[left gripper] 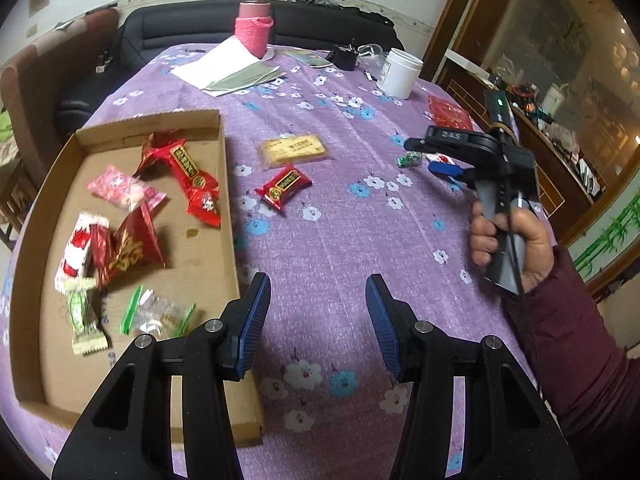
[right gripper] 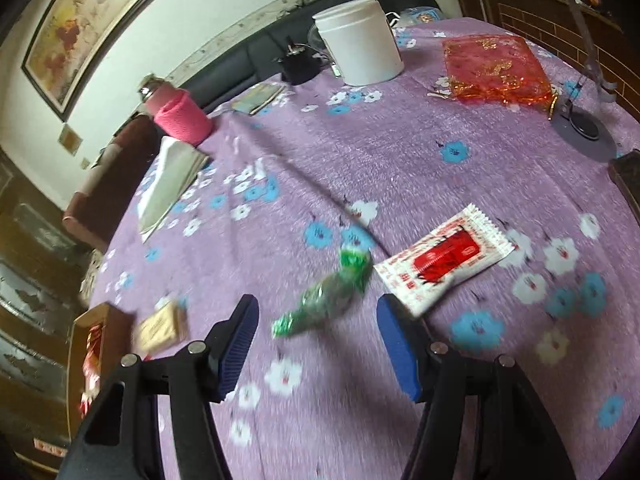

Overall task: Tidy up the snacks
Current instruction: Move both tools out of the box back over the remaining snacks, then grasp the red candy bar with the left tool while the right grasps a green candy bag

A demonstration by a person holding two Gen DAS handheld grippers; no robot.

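Right claw [right gripper: 318, 330] agape over green candy [right gripper: 326, 296], beside white-red packet [right gripper: 444, 260].

The tablecloth [right gripper: 360, 152] is matt woven cloth, the tray [left gripper: 224, 208] is rough brown cardboard, and the green candy [right gripper: 328, 296] has a glossy foil wrapper.

One cardboard tray [left gripper: 224, 184] holds seven wrapped snacks [left gripper: 188, 178]. Four more snacks [left gripper: 283, 188] lie on the table [left gripper: 320, 248]. One white jar [left gripper: 400, 73] and one pink flask [left gripper: 254, 24] stand there.
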